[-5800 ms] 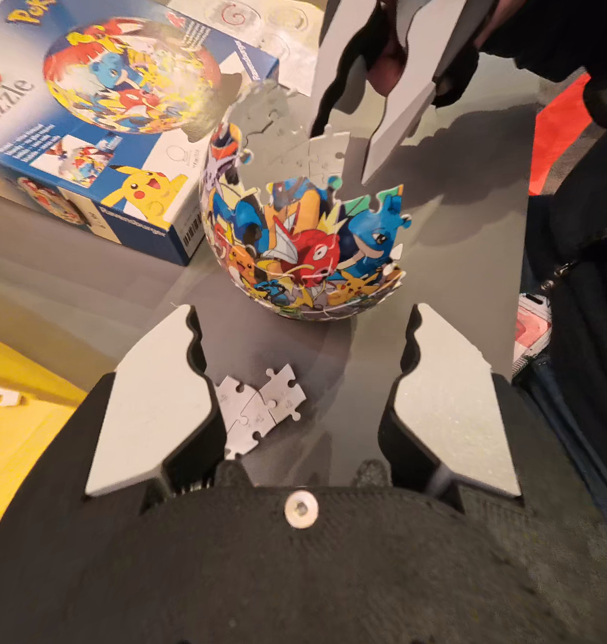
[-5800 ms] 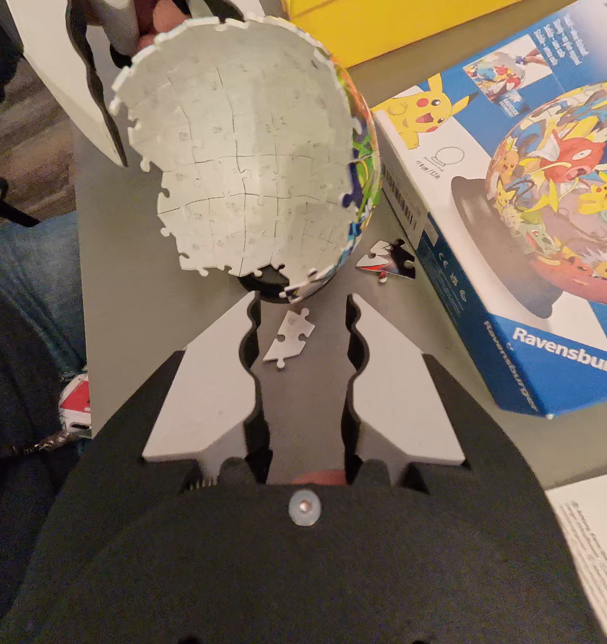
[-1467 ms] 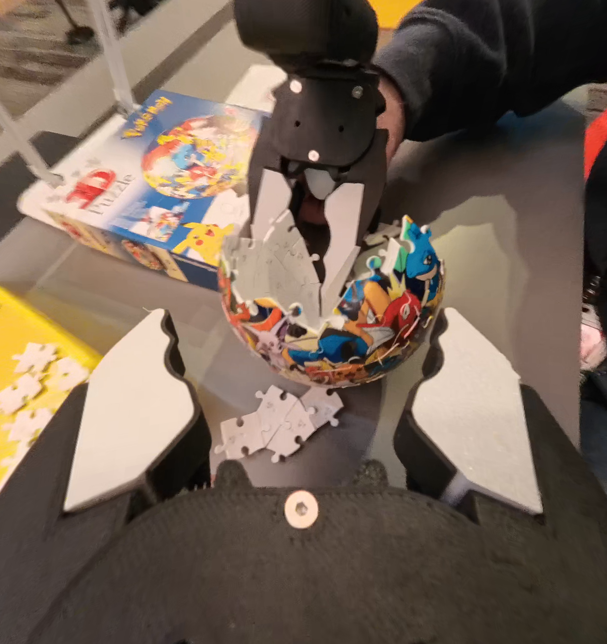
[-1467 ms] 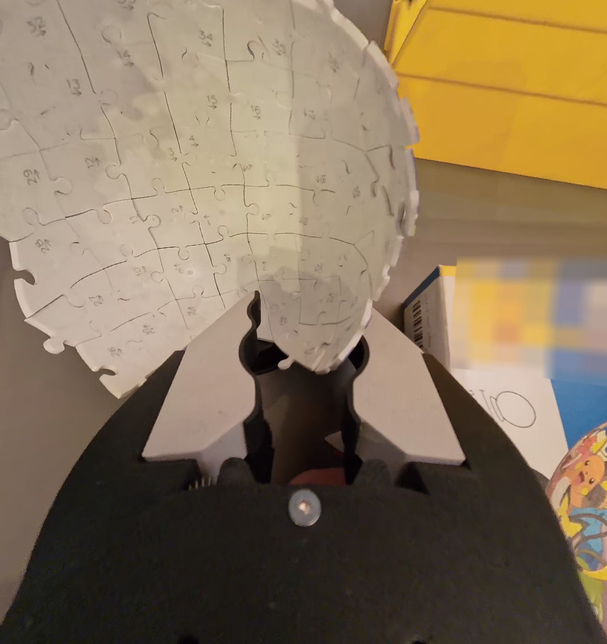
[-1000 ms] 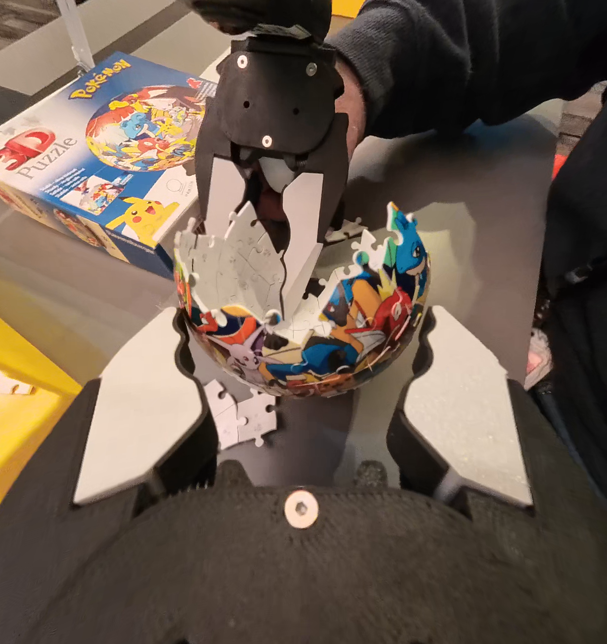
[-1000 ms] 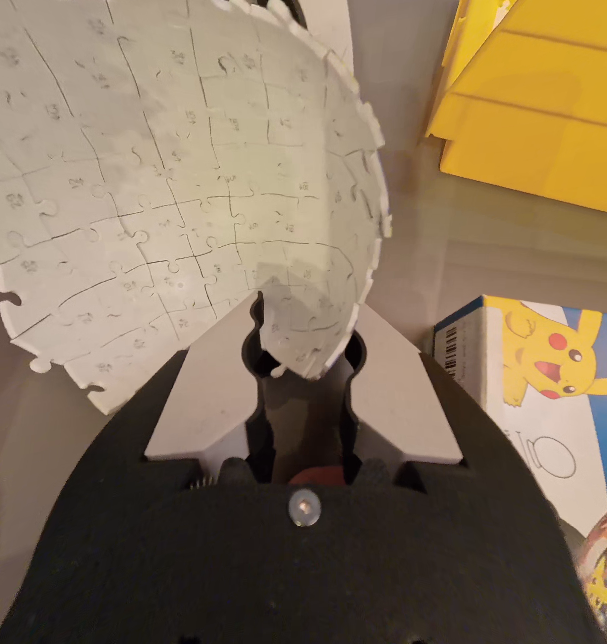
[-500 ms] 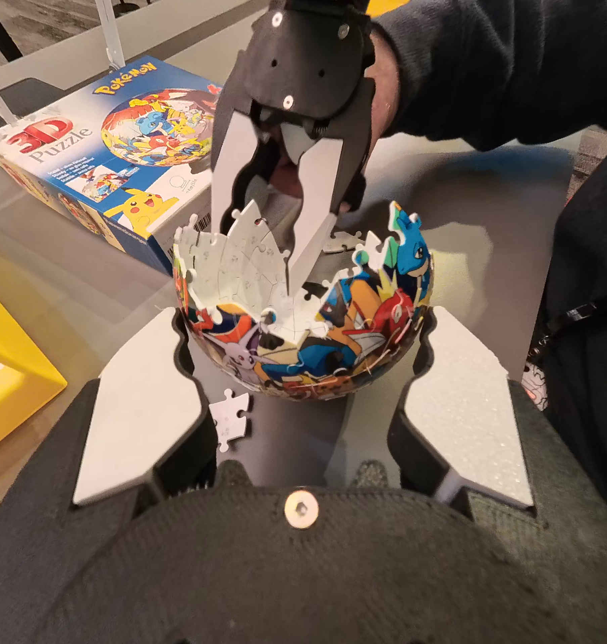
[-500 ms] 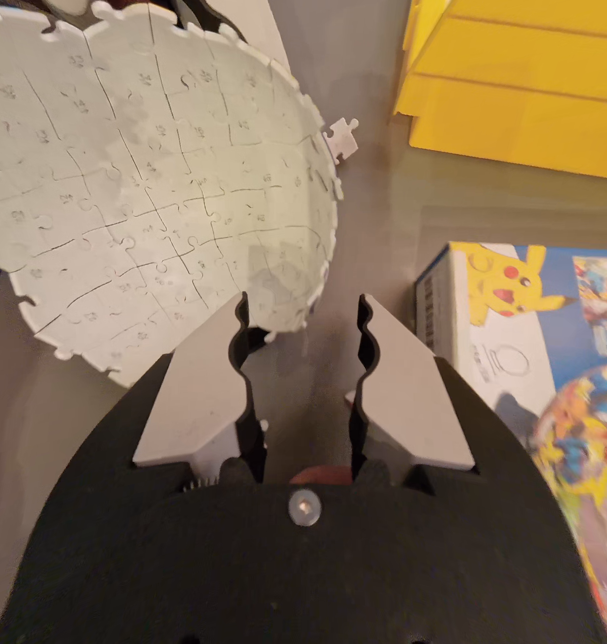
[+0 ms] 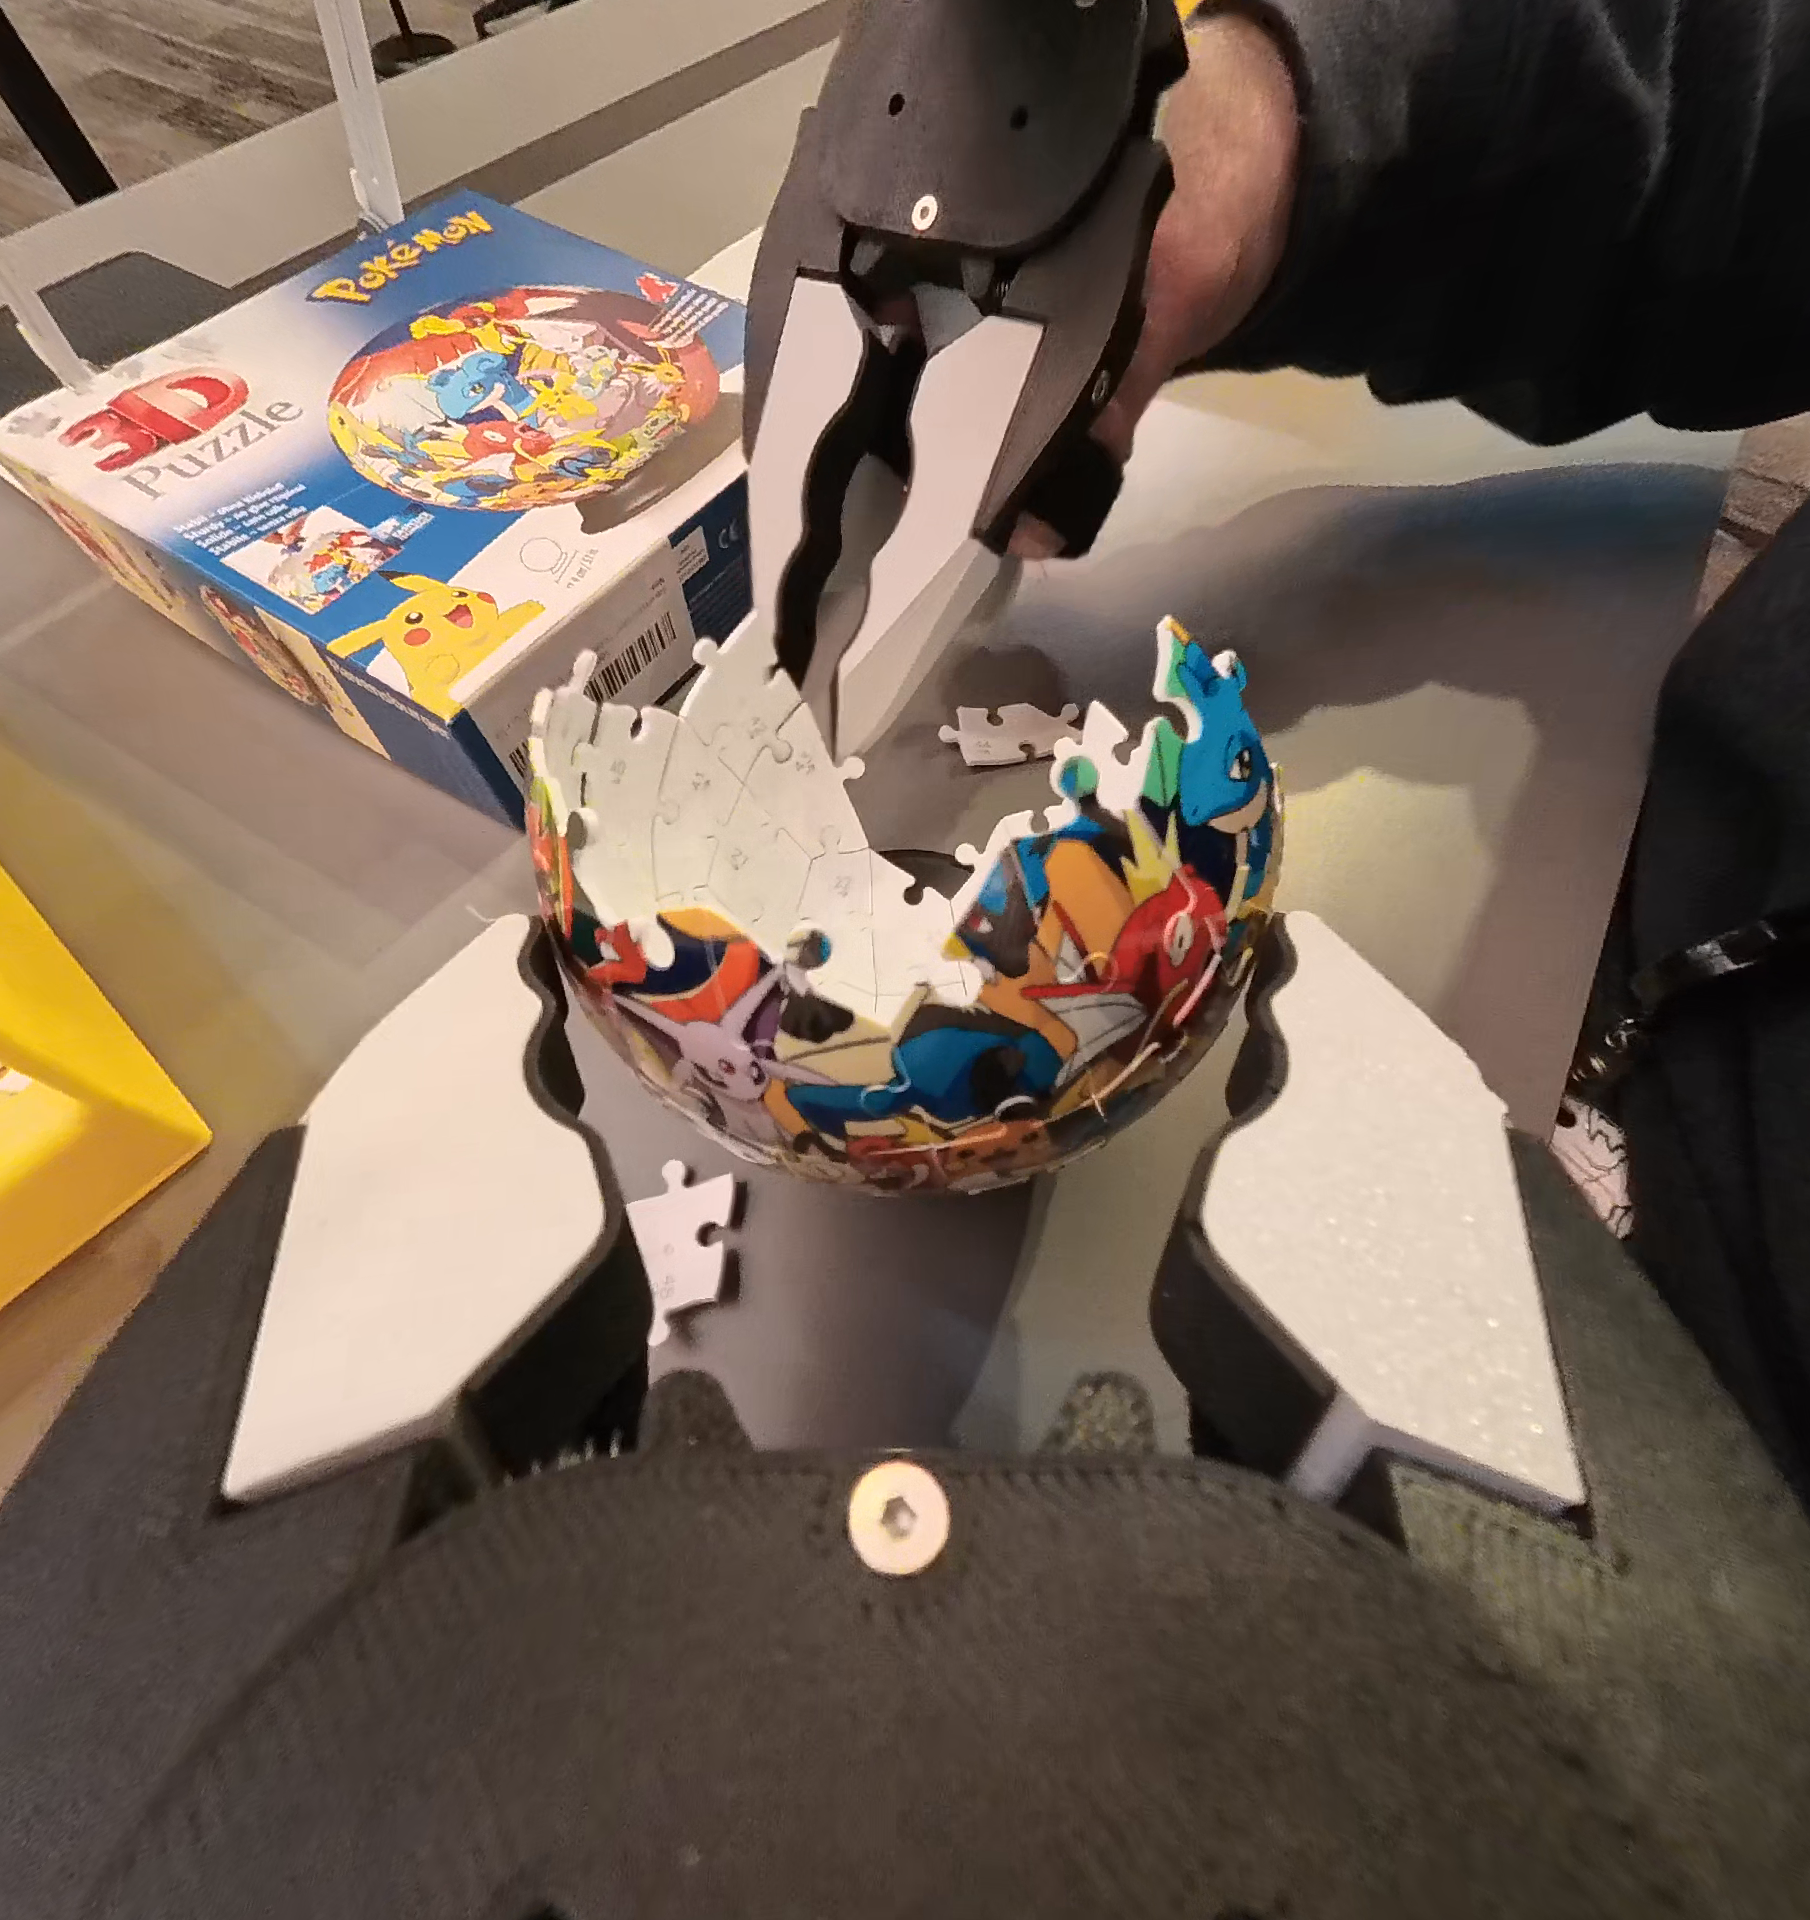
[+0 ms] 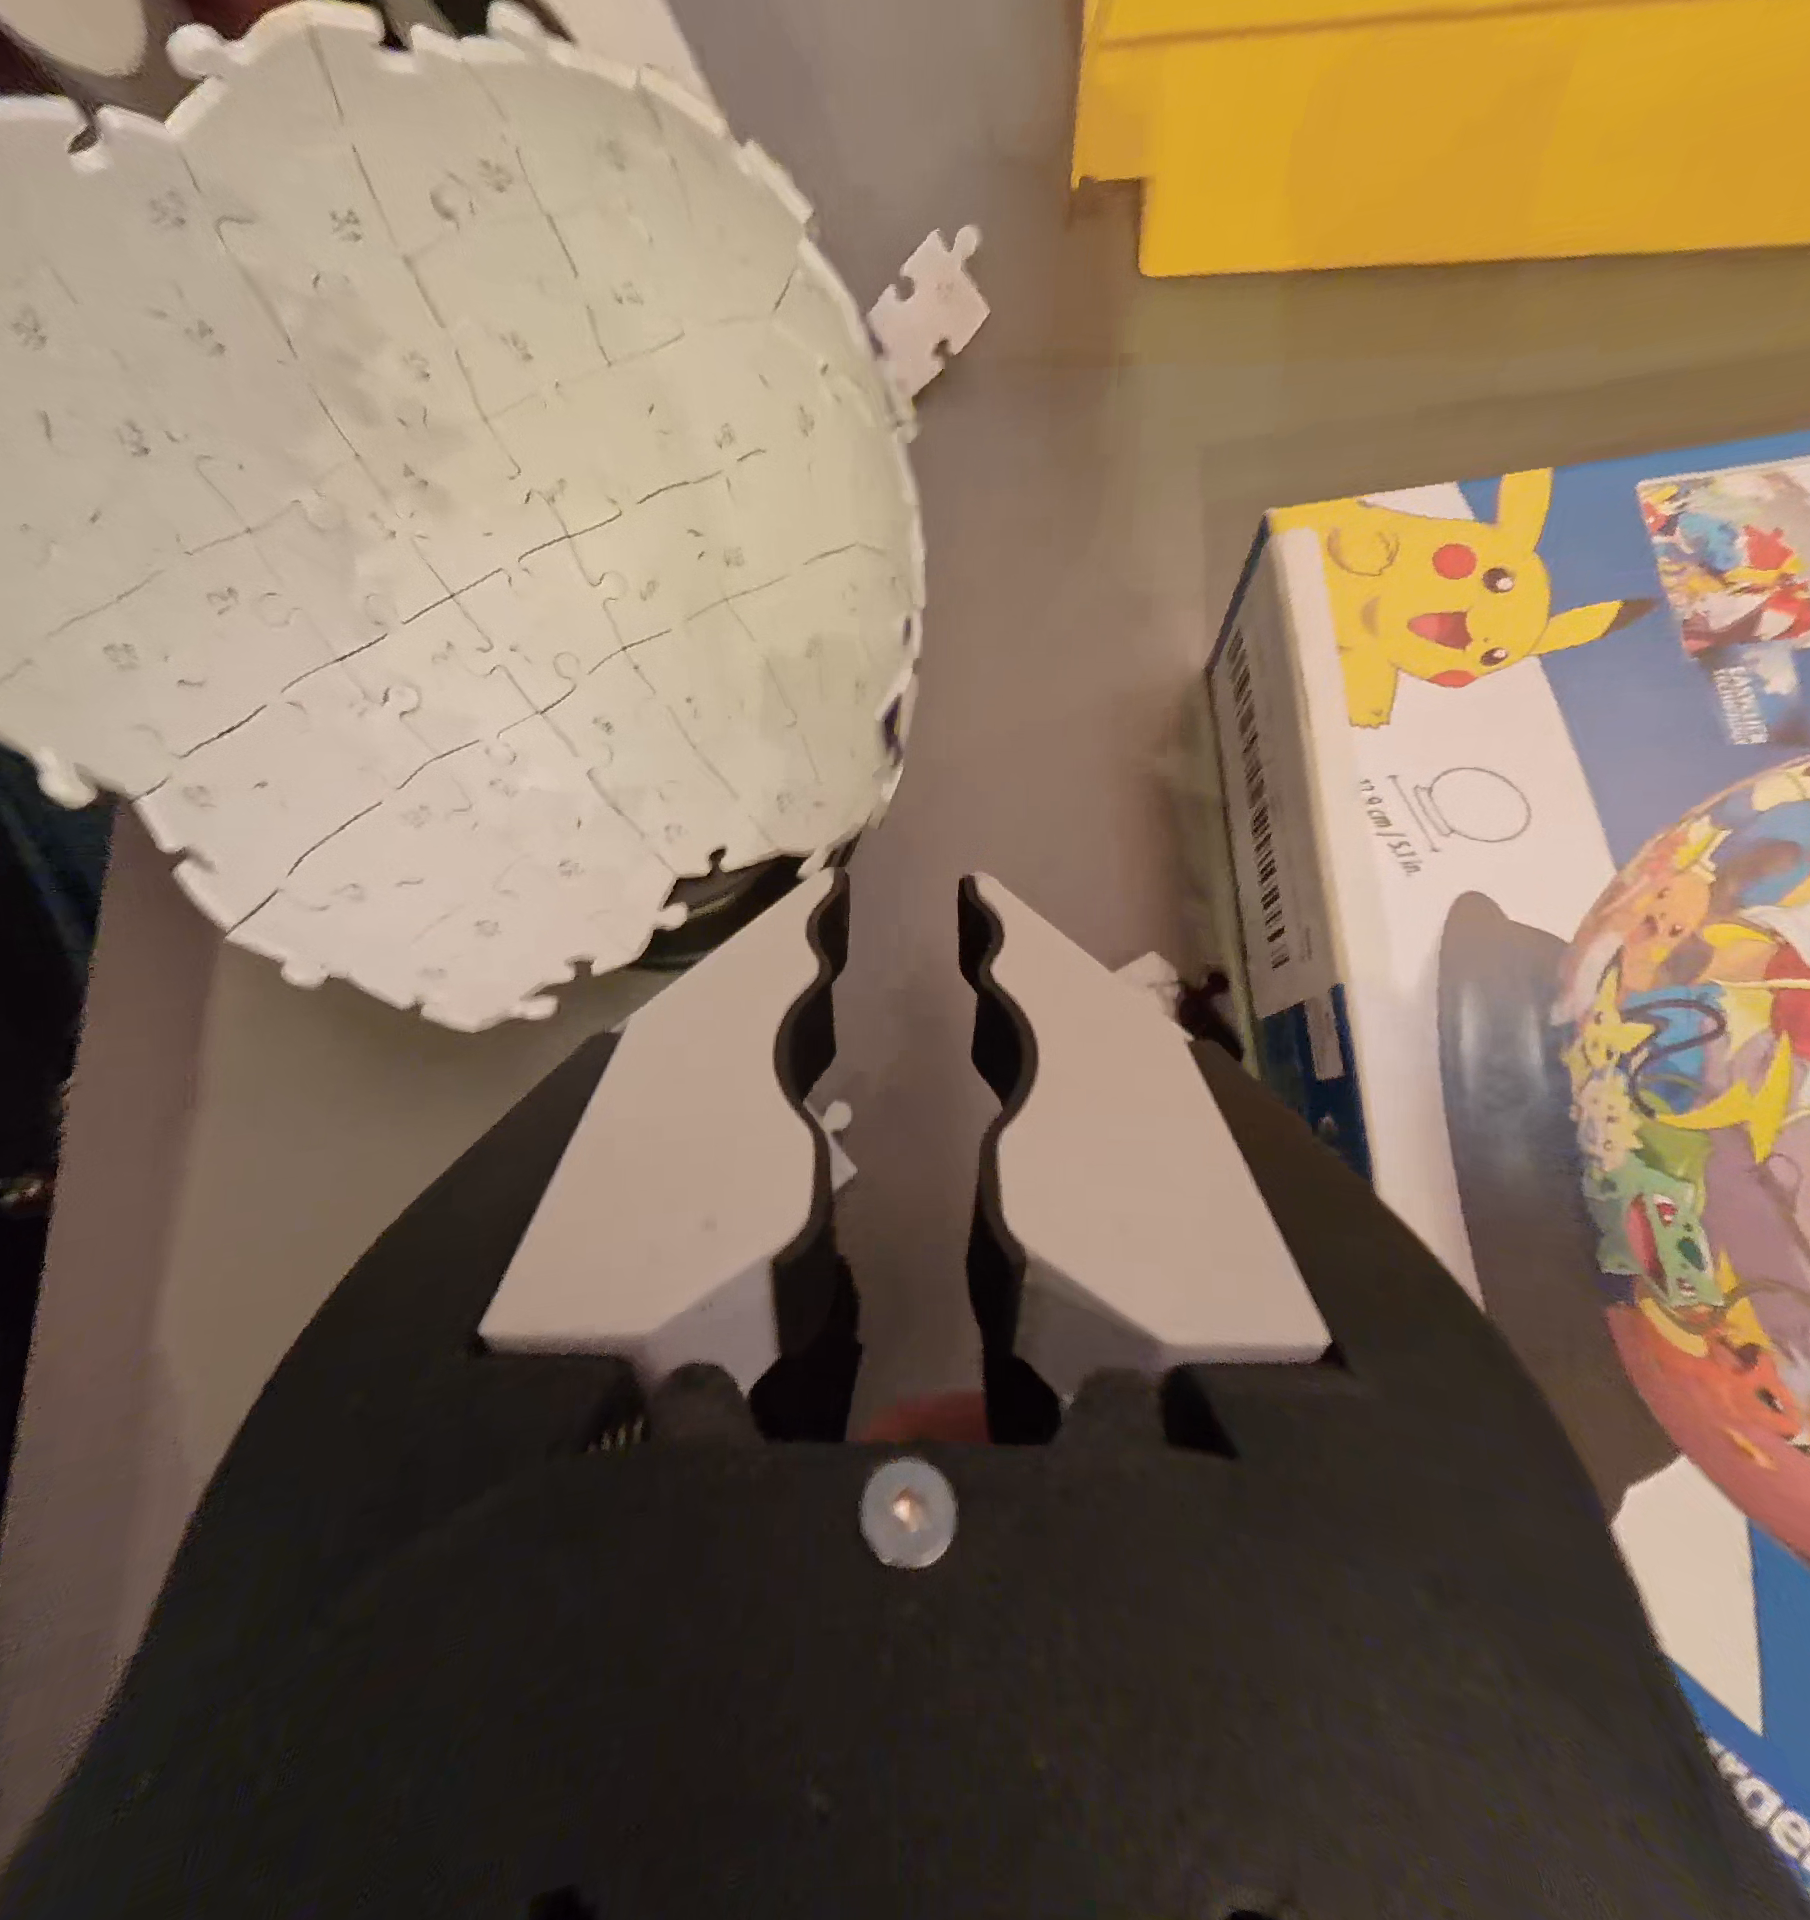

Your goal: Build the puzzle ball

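Ball (image 9: 911, 997): roughly lower half built, upper half left, on table (image 9: 288, 894) | left hand-held gripper (image 9: 906, 1049): spread wide, flanking ball | right hand-held gripper (image 10: 901, 894): parted, empty, beside rim | loose piece (image 9: 688, 1242): unplaced.

Right gripper (image 10: 901, 883): grey fingers on a black body, jaws parted by a narrow gap with nothing between them, tips just beside the lower rim of the puzzle ball shell (image 10: 413, 540). Shell: unfinished bowl, white numbered inner face toward the camera, jagged edge. One loose white puzzle piece (image 10: 930, 301) lies on the grey table (image 10: 1046, 582) at the shell's upper right. Blue-and-white puzzle box (image 10: 1545, 831) at right; yellow box (image 10: 1452, 125) at top right.
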A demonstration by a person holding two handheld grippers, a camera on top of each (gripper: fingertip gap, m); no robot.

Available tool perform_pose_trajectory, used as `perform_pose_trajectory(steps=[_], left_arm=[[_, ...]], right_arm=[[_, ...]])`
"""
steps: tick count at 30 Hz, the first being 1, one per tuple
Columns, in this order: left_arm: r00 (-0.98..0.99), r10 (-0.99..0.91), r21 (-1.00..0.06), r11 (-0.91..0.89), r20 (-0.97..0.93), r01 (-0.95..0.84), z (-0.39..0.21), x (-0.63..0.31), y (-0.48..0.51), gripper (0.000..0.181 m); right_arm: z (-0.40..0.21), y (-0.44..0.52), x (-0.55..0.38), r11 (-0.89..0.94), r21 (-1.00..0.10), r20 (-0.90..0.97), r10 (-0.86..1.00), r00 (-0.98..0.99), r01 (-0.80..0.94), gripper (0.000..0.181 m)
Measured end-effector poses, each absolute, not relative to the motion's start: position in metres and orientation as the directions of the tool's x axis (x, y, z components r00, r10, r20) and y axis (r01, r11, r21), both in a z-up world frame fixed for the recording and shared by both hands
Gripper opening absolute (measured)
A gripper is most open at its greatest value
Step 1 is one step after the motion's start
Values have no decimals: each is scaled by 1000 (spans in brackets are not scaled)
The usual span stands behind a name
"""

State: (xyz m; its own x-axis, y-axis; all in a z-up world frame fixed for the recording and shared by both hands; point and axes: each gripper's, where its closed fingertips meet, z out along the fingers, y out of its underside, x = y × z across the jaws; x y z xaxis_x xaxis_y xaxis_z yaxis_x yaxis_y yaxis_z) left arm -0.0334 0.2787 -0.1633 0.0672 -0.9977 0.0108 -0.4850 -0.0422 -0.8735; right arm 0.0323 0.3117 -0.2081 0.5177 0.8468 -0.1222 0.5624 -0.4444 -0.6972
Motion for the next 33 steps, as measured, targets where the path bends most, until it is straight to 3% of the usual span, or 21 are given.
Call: perform_pose_trajectory(steps=[4, 10, 15, 21, 33], left_arm=[[71, -997, -876, -45, 12, -480, -162, -34, 278, 121], [80, -997, -878, -44, 7, -476, -161, -35, 280, 121], [75, -997, -878, -41, 6, -476, -161, -33, 279, 120], [72, -997, -881, -39, 6, -472, -161, -32, 278, 120], [73, -997, -884, -49, 16, -465, -166, -30, 273, 121]], right_arm=[[-199, 309, 33, -448, -705, -159, 855, 494, 550, 24], [-199, 317, 22, -473, -720, -199, 842, 501, 508, 7], [-195, 317, 20, -503, -721, -258, 834, 488, 478, 25], [-203, 320, 14, -529, -715, -289, 818, 497, 456, 3], [-202, 321, 5, -617, -709, -447, 767, 460, 341, 0]])
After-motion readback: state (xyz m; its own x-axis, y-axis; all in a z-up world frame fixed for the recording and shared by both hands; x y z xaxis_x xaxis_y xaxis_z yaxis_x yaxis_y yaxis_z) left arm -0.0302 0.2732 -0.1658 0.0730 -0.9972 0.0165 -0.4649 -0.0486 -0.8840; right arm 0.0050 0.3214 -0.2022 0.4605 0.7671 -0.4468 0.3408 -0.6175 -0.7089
